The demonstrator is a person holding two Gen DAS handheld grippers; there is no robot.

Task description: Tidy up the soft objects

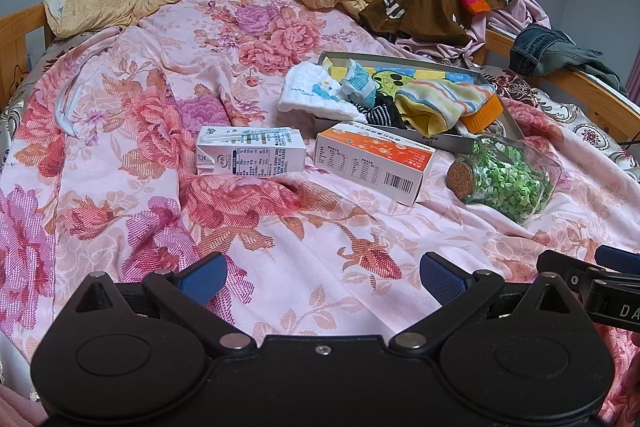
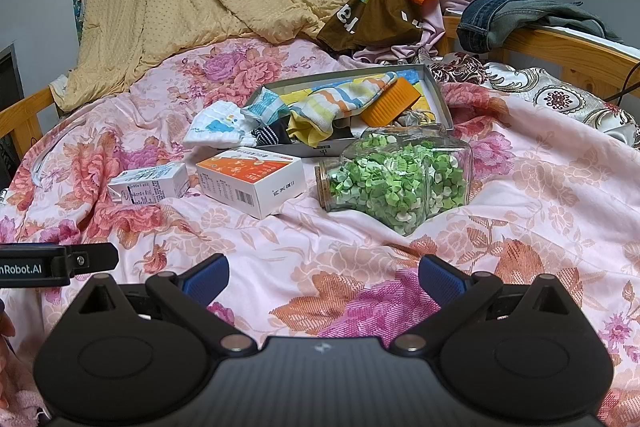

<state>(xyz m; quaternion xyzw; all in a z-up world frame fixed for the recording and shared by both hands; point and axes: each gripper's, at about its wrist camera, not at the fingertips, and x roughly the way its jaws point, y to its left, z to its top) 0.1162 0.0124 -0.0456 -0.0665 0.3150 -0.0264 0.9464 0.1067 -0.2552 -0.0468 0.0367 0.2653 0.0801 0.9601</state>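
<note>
Pink floral bedsheet (image 1: pixel 280 227) is lying beneath both tools, spreading far ahead of their jaws. Beyond the jaws, a shallow grey box (image 2: pixel 436 95) is holding a striped sock (image 2: pixel 340 103), a white cloth (image 2: pixel 216 127) draping over its edge, and an orange brush (image 2: pixel 394 103). Nearer the jaws, a glass jar (image 2: pixel 396 183), an orange-and-white carton (image 2: pixel 248 179) and a milk carton (image 1: pixel 248 151) are lying on their sides. The left gripper (image 1: pixel 320 279) and right gripper (image 2: pixel 322 279) are hovering with jaws spread wide, gripping nothing.

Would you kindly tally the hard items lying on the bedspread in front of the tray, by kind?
Cartons and boxes: 2, the milk carton and the orange-and-white box
Glass jars: 1, the corked jar of green pieces
Total: 3
</note>
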